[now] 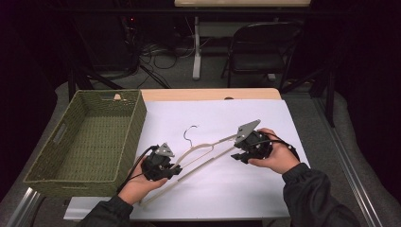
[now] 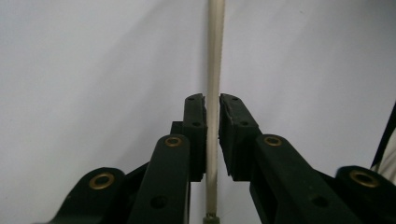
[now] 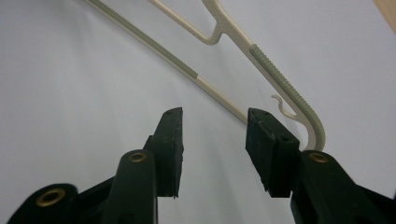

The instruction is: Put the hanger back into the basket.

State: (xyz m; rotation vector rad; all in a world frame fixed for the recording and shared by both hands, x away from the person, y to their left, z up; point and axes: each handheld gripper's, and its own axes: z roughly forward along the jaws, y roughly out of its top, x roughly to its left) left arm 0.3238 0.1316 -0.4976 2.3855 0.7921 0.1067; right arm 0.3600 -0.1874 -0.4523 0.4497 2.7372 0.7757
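On the white sheet covering the table lies a cream clothes hanger, flat, its dark wire hook pointing away from the person and its long axis running on a diagonal from near-left to far-right. The left gripper sits at the near-left stretch of it; in the left gripper view the hanger's straight bottom bar runs up between the jaws, which stand close on either side of it, apparently clamped, though a sliver of light beside one pad leaves the firmness of the grip uncertain. The right gripper is at the far-right end with its jaws spread and holding nothing; in the right gripper view the hanger's ribbed shoulder end lies just beyond and beside the right-hand jaw rather than between the two. Any grasp there would need that gripper shifted sideways toward the curved tip. A green woven basket stands to the left, well apart from the hanger.
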